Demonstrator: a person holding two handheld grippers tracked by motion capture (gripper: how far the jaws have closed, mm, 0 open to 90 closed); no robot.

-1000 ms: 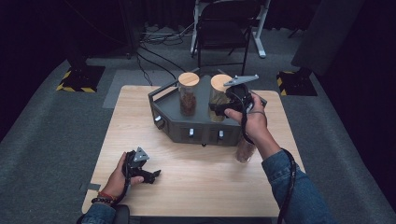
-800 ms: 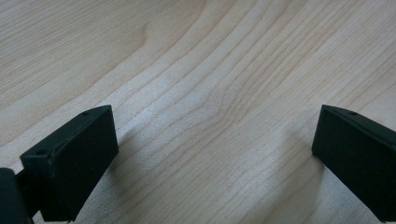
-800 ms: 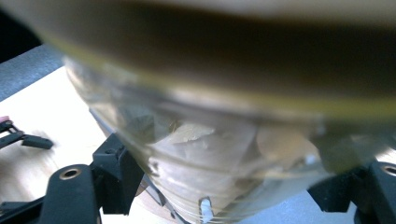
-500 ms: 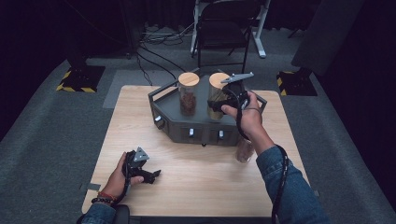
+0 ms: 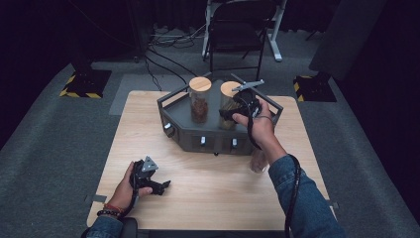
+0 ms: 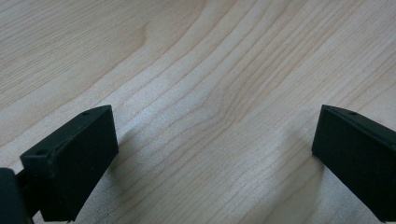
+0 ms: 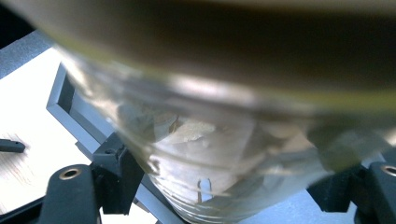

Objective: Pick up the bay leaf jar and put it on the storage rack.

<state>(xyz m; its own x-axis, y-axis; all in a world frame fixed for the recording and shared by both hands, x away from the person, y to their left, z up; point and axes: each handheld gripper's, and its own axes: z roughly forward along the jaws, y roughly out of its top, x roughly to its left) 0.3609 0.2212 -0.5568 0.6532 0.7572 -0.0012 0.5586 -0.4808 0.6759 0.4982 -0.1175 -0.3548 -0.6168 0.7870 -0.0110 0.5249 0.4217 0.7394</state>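
Two glass jars with wooden lids stand in a dark grey tray (image 5: 218, 141) at the table's far middle. My right gripper (image 5: 229, 114) is shut on the right jar (image 5: 229, 91), gripping its glass body below the lid. In the right gripper view that jar (image 7: 210, 154) sits between the black jaws, holding pale flaky contents, and its base is low over the tray's rim (image 7: 70, 112). The left jar (image 5: 199, 101) holds dark contents. My left gripper (image 5: 162, 186) rests on the wooden table (image 6: 210, 56) near the front left, and this left gripper (image 6: 210, 154) is open with nothing between its jaws.
A small clear glass object (image 5: 258, 161) stands on the table beside my right forearm. The tray's front wall carries small knobs (image 5: 202, 141). Beyond the table are a folding chair (image 5: 237, 34), floor cables and hazard-striped stand bases (image 5: 79, 84).
My right gripper has shifted a little left and down with the jar at the tray. The left gripper has stayed in place.
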